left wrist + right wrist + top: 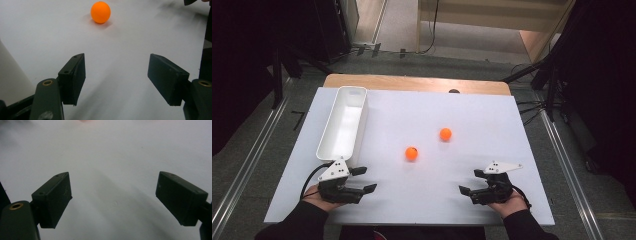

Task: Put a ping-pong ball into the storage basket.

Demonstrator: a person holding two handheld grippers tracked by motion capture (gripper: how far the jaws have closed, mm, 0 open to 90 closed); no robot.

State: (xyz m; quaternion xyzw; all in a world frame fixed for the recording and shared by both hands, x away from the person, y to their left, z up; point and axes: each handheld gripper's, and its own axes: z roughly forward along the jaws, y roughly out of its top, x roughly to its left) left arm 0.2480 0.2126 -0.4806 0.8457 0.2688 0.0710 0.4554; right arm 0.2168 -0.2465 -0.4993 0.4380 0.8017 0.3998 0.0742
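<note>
Two round orange plastic balls [411, 153] [445, 134] sit loose on your white worktop [492, 120]; both grippers [362, 179] [472, 181] hold empty, open jaws. Nudge one and it'll probably roll off.

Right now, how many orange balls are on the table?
2. One ball lies near the table's middle, closer to the person and the white tray. The other ball lies farther back and to the right. Nothing suggests hidden ones.

No readable text, label or number anywhere (surfaces are plain).
</note>
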